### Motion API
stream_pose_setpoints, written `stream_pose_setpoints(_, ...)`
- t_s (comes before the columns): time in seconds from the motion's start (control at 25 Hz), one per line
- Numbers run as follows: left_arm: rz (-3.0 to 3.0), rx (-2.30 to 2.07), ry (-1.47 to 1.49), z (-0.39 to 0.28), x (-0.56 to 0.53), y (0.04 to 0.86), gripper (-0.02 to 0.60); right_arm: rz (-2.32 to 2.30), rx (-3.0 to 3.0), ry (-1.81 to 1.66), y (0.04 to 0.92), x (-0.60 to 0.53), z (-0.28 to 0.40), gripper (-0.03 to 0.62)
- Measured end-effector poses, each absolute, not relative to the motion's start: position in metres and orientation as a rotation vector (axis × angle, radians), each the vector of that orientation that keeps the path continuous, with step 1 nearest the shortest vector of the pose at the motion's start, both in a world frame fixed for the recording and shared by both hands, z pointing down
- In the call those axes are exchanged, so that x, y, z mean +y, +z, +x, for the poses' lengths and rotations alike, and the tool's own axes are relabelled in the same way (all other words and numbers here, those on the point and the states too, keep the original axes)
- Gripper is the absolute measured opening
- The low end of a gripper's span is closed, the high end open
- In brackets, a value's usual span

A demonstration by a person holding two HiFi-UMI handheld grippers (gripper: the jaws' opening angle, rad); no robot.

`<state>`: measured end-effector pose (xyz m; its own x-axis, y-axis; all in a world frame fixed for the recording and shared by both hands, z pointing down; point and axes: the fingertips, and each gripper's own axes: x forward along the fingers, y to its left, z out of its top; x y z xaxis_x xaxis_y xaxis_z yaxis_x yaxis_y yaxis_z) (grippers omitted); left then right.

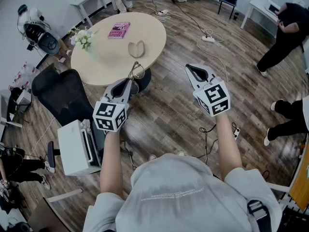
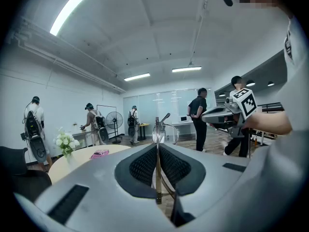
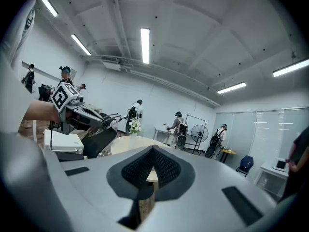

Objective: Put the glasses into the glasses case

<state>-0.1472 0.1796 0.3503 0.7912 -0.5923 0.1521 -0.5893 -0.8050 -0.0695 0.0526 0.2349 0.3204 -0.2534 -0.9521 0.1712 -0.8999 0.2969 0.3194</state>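
While left gripper (image 1: 129, 82) clamps glasses (image 1: 137, 71), glasses case (image 1: 136, 48) lies straight ahead, nearer it than right gripper (image 1: 195, 71), clenched empty.

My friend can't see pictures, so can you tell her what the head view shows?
Seen from above, the left tongs pinch the glasses near the edge of a round table, where the case, a pink book and flowers sit. The right tongs are shut and empty, over the wood floor.
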Motion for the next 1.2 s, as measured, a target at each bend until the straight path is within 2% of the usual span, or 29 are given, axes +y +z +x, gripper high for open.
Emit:
stream_pose_setpoints(0.72,-2.940,1.152,-0.317,-0.102,0.194,0.373,0.023,1.641,-2.396,-0.165,0.329,0.242,0.119,0.002)
stream_pose_setpoints(1.2,-2.981,1.221,-0.315,-0.082,0.109,0.407,0.023,1.595,-2.385,-0.101,0.352,0.165,0.140,0.001)
